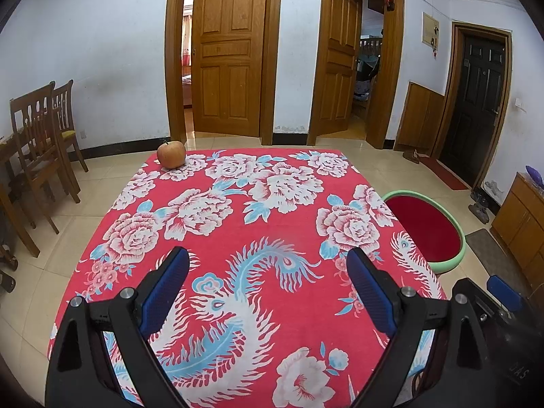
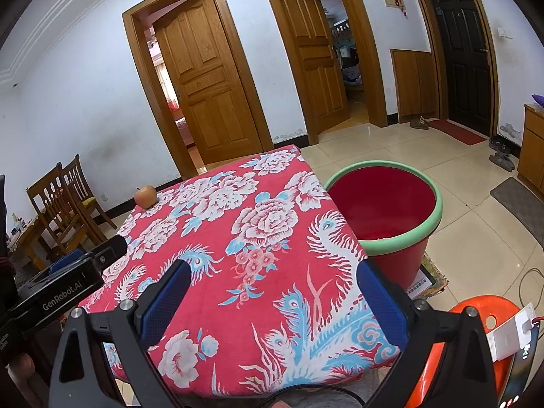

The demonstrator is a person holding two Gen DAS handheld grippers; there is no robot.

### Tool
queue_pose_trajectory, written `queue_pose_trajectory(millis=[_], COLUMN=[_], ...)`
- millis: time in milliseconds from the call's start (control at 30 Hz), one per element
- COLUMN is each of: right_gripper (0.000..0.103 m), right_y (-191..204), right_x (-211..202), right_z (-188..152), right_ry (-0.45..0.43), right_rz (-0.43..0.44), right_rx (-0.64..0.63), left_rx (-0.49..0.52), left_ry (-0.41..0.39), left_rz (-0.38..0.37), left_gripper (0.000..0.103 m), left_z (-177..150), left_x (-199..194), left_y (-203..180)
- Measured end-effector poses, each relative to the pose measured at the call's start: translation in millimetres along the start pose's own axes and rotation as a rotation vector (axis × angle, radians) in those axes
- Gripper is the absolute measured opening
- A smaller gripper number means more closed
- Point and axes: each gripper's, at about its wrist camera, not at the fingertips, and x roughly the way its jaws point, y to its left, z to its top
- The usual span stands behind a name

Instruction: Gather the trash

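Both tongs, left (image 1: 268,272) and right (image 2: 272,284), gape empty; apple (image 1: 171,154) at bench (image 1: 272,204) far-left corner may roll off if nudged.

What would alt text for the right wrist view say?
Open right gripper hovers over a table in a red floral cloth. An apple sits at its far left corner; a red bucket stands on the floor to the right.

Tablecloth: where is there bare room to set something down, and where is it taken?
Nearly all of the floral tablecloth is bare, from both open grippers, left and right, out to the far edge. Only the far left corner is taken, by the apple. Off its right edge, the floor holds the red bucket.
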Motion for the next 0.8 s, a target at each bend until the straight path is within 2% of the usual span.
queue_pose_trajectory(millis=[800], right_gripper=[0.100], right_y=[-0.1], right_x=[-0.4], right_z=[0.9], right_ry=[0.001], right_rz=[0.000], right_rx=[0.000], left_rx=[0.000], left_ry=[-0.003], left_rz=[-0.001], left_gripper=[0.093], left_z=[-0.4], left_x=[-0.4], left_y=[-1.2])
